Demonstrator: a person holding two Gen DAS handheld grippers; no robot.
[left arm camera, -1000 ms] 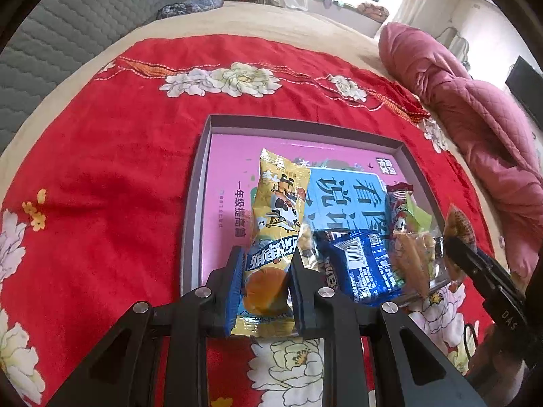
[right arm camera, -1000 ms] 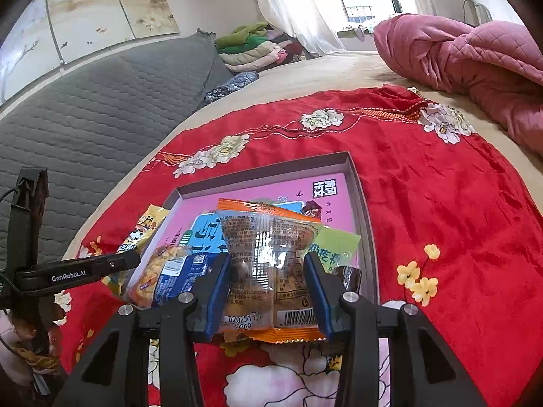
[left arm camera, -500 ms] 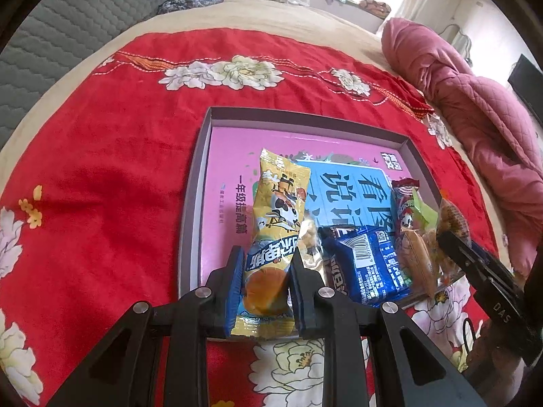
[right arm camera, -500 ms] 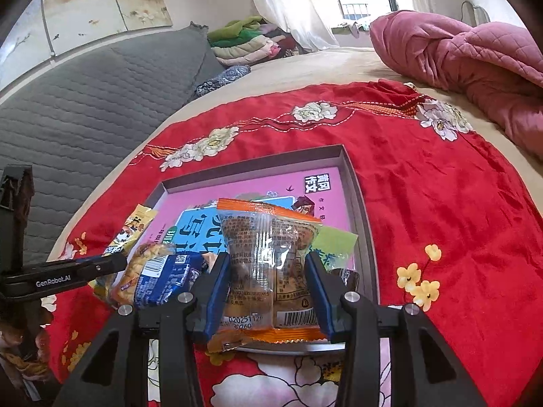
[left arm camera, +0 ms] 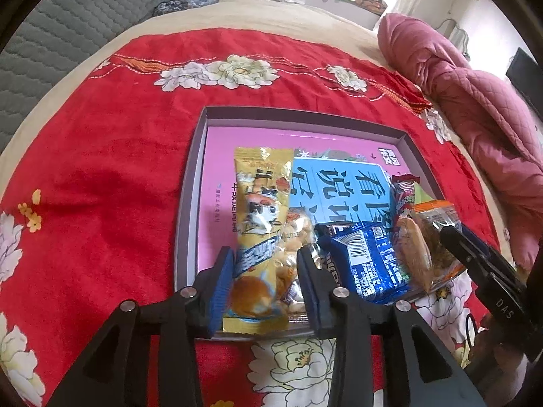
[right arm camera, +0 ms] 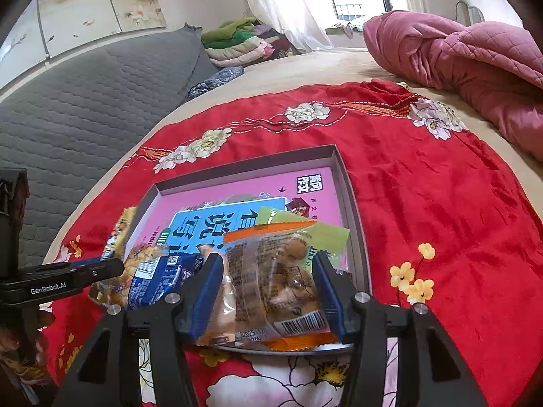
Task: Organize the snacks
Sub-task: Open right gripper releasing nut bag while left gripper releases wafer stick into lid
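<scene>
Grey quilted headboard [right arm camera: 101, 101] far left, painted wall panels above. Red floral bedspread [left arm camera: 101, 169] covers bed, grey tray [left arm camera: 190, 210] on it (pink book inside). Left gripper [left arm camera: 268, 285] clamps yellow snack packet [left arm camera: 261, 224] over tray's near-left part. Blue packet [left arm camera: 366, 261] lies between. Right gripper [right arm camera: 268, 291] grips clear orange-edged packet [right arm camera: 278, 271] over tray's near edge. Pink quilt [right arm camera: 458, 54] bunched far right, window behind.

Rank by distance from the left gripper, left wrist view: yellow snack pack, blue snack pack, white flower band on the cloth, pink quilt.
1. yellow snack pack, between the left gripper fingers.
2. blue snack pack, just right, in the tray.
3. white flower band, beyond the tray.
4. pink quilt, far right; close to the band, roughly tied.
</scene>
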